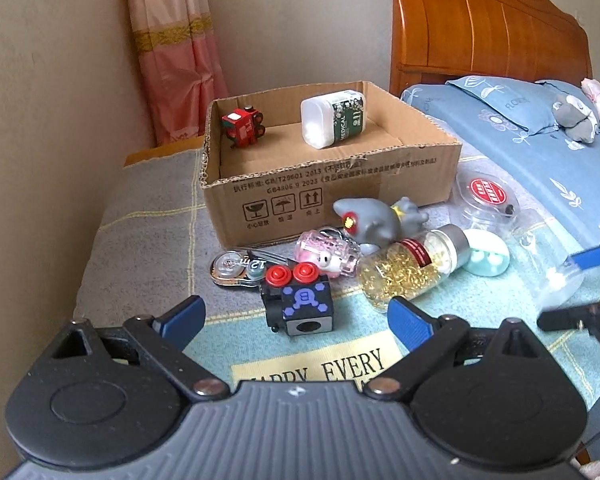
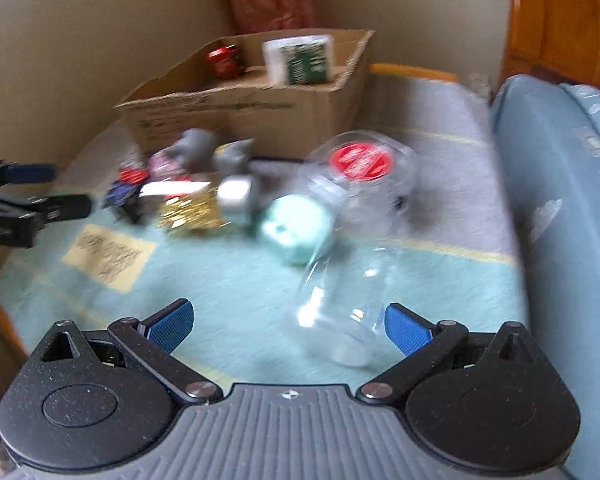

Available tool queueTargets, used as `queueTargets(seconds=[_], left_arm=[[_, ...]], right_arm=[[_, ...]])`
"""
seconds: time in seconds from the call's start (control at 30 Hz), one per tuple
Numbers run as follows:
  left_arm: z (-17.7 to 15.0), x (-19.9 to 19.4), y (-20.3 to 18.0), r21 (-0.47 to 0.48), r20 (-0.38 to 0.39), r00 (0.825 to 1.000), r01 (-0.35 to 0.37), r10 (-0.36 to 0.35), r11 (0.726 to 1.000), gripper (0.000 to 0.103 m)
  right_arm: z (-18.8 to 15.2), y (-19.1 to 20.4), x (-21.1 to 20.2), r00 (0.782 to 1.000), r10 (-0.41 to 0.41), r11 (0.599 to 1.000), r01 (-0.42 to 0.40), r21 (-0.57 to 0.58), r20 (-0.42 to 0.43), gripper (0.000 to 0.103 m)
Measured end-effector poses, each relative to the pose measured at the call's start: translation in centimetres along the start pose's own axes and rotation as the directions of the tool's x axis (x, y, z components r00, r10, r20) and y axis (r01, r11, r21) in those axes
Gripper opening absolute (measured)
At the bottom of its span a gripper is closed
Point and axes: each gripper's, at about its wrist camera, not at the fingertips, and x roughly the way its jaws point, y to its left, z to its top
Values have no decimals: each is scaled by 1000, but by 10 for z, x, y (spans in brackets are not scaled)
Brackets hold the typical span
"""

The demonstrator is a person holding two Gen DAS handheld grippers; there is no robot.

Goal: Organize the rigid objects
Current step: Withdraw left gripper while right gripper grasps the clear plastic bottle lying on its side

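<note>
A cardboard box holds a red toy truck and a white bottle with a green label. In front of it lie a grey figure, a pink clear toy, a jar of gold flakes, a mint case and a red-lidded clear jar. My left gripper is open, with a black cube with red buttons just ahead between its fingers. My right gripper is open, and a clear bottle lies just ahead, near its right finger.
A flat clear tape dispenser lies left of the cube. Everything rests on a blanket over a low surface against the wall. A bed with blue bedding and a wooden headboard borders the right side. The right wrist view is motion-blurred.
</note>
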Motion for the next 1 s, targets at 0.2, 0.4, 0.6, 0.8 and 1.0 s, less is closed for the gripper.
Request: queueTargets(seconds=[0.2, 0.4, 0.6, 0.8, 1.0], left_arm=[[1, -3, 0, -3, 11, 1000, 9, -9, 1000, 97], [-2, -3, -1, -8, 8, 1000, 27, -27, 1000, 97], [-6, -5, -4, -8, 7, 999, 43, -43, 999, 97], [-8, -4, -1, -4, 10, 999, 49, -49, 999, 97], [-9, 7, -2, 10, -8, 998, 55, -55, 998, 97]], right_arm=[[2, 16, -7, 998, 60, 997, -61, -54, -20, 103], [26, -6, -15, 996, -38, 997, 43, -67, 77, 103], [43, -30, 16, 1000, 10, 1000, -10, -14, 18, 103], [24, 0, 18, 995, 40, 994, -49, -97, -91, 103], [3, 16, 33, 985, -55, 986, 27, -167, -166, 103]])
